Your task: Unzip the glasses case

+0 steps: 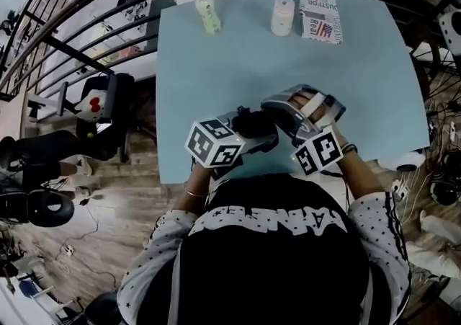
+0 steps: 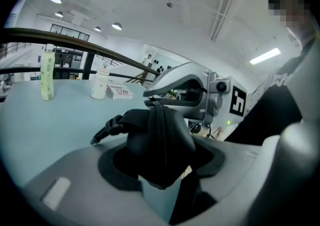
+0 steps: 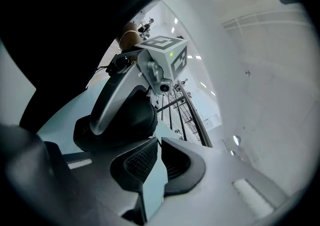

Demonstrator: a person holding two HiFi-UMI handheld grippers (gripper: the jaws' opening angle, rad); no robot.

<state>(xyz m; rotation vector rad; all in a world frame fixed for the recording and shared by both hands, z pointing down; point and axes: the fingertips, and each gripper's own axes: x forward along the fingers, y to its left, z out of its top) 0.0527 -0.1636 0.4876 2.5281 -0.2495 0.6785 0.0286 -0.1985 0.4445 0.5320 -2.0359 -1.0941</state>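
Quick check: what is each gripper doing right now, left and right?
Left gripper: closed on the black glasses case.
Right gripper: closed, tips at the case; whether they pinch anything cannot be told.

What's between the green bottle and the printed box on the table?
A white bottle, standing between the green bottle and the printed box; the head view shows it.

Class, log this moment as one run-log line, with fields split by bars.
left tool: shut on glasses case | right tool: shut, tips at case's zip
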